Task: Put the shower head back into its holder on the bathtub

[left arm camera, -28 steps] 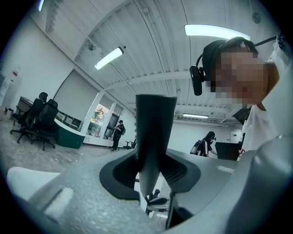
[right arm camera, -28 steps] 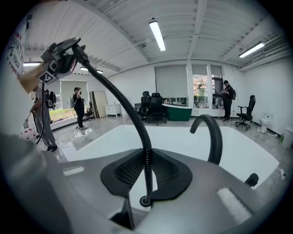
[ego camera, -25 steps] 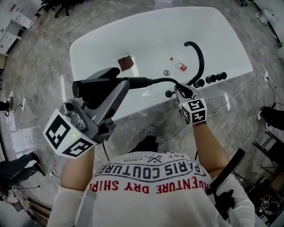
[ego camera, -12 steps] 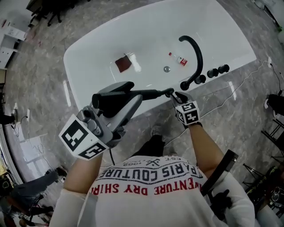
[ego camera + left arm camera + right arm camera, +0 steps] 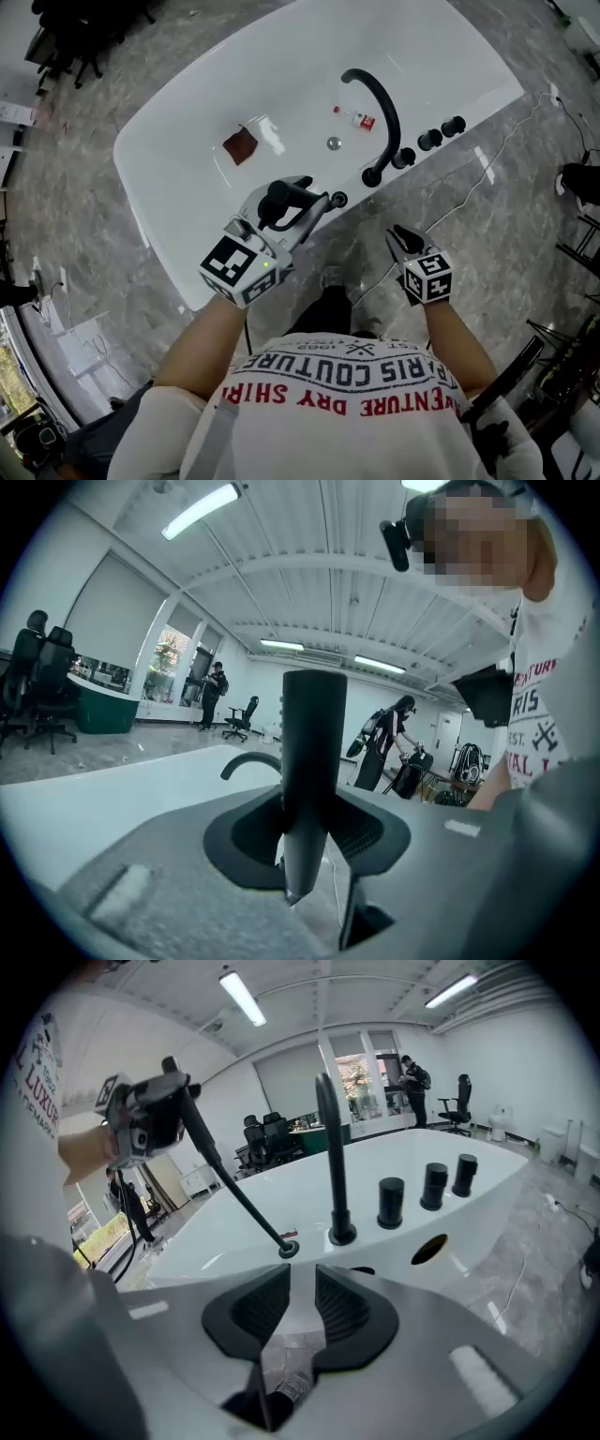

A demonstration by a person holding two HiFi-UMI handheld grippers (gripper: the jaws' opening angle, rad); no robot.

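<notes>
The black shower head (image 5: 281, 195) is clamped in my left gripper (image 5: 298, 202), which is shut on its handle (image 5: 314, 752). The wand slants down from that gripper (image 5: 150, 1119) so its lower end meets the round holder (image 5: 338, 200) on the near rim of the white bathtub (image 5: 159, 234); in the right gripper view the tip sits in the holder (image 5: 288, 1249). My right gripper (image 5: 403, 239) hangs over the floor, back from the tub. Its jaws (image 5: 302, 1302) have just been opening, and nothing is between them.
A curved black faucet (image 5: 375, 103) and three black knobs (image 5: 429, 139) stand on the rim right of the holder. Inside the tub lie a brown pad (image 5: 240, 146), a small bottle (image 5: 356, 119) and the drain (image 5: 334, 143). A white cable (image 5: 487, 159) runs across the floor.
The left gripper has dropped with the shower head, bringing its lower end onto the holder. The right gripper has let go near the holder and drawn back from the tub.
</notes>
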